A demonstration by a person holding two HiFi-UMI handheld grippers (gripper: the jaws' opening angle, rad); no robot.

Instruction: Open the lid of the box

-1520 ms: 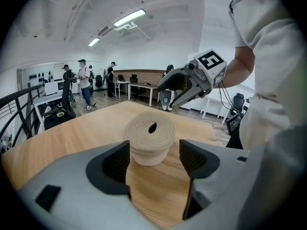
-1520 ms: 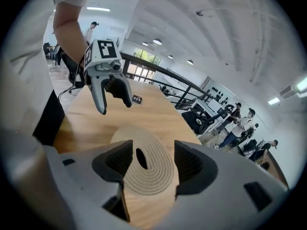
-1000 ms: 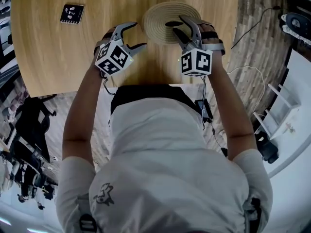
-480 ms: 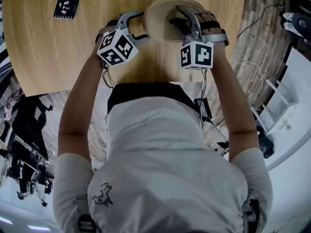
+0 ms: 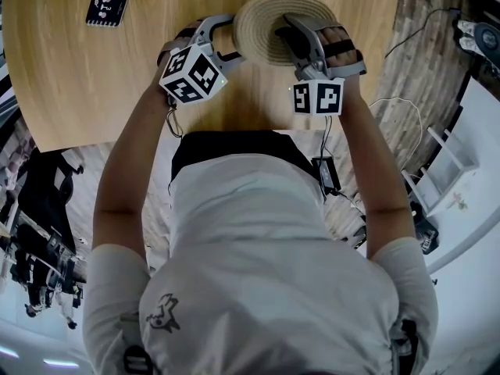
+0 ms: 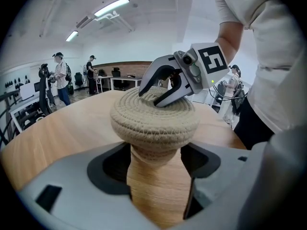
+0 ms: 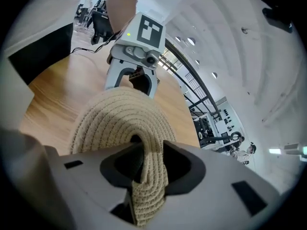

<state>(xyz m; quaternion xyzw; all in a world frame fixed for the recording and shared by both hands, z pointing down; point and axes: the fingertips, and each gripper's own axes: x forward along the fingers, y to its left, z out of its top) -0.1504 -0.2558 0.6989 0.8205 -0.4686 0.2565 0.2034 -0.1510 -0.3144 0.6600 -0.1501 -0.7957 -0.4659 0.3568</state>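
A round woven box with a flat coiled lid (image 5: pixel 262 22) stands on the wooden table (image 5: pixel 94 76). My right gripper (image 5: pixel 285 30) reaches over the lid from the near side. Its jaws have just been closing, and they pinch a raised fold of the woven lid (image 7: pixel 120 114) between the pads. My left gripper (image 5: pixel 233 36) stands open at the box's left side. Its fingers flank the narrower body under the overhanging lid (image 6: pixel 153 119); I cannot tell if they touch it. The left gripper view shows the right gripper (image 6: pixel 156 97) on top of the lid.
A small black marker card (image 5: pixel 107 8) lies at the table's far left. The table's near edge runs just behind both grippers. A person's white-shirted body fills the space below it. People and desks stand far off in the room (image 6: pixel 60 78).
The left gripper has moved in against the box's left side. The right gripper's jaws have narrowed onto the lid's top, and its marker cube has rolled.
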